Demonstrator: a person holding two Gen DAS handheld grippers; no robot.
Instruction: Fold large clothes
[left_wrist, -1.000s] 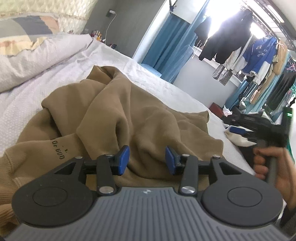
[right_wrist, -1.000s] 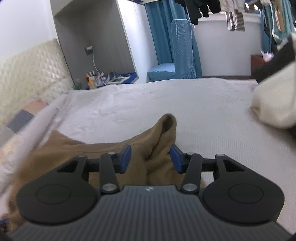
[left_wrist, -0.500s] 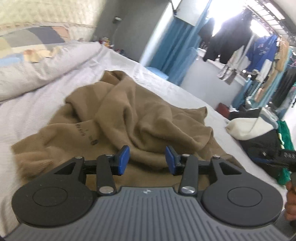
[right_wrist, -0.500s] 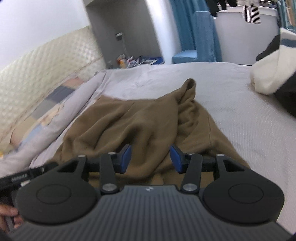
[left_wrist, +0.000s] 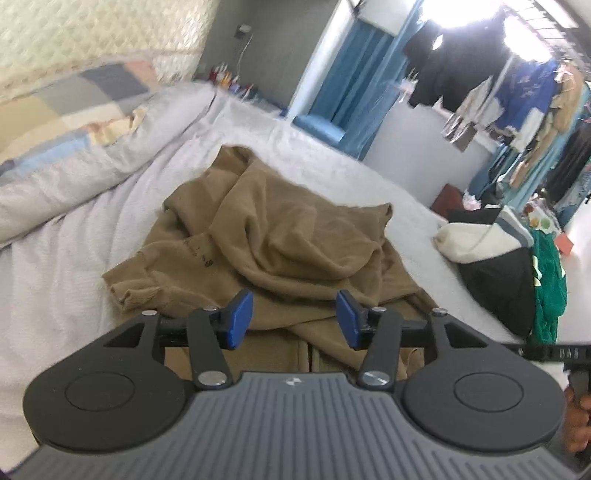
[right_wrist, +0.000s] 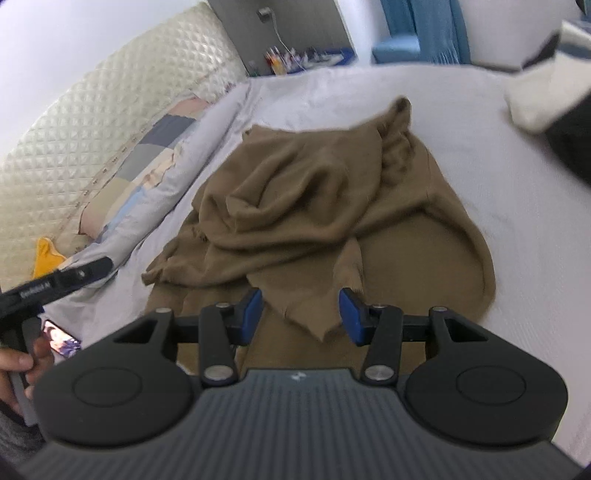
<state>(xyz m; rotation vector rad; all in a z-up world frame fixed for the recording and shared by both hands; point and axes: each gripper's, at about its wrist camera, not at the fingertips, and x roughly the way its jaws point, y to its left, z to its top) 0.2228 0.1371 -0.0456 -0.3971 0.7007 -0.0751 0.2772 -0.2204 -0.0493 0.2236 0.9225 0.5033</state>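
left gripper jaws wide apart, empty | right gripper likewise, above a pointed hem corner | brown sweatshirt crumpled mid-bed (print unreadable, near edge hidden behind grippers) | more of garment visible than 0.5 s ago

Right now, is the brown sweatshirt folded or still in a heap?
In a heap: the brown sweatshirt lies crumpled on the bed, with bunched layers and no neat fold.
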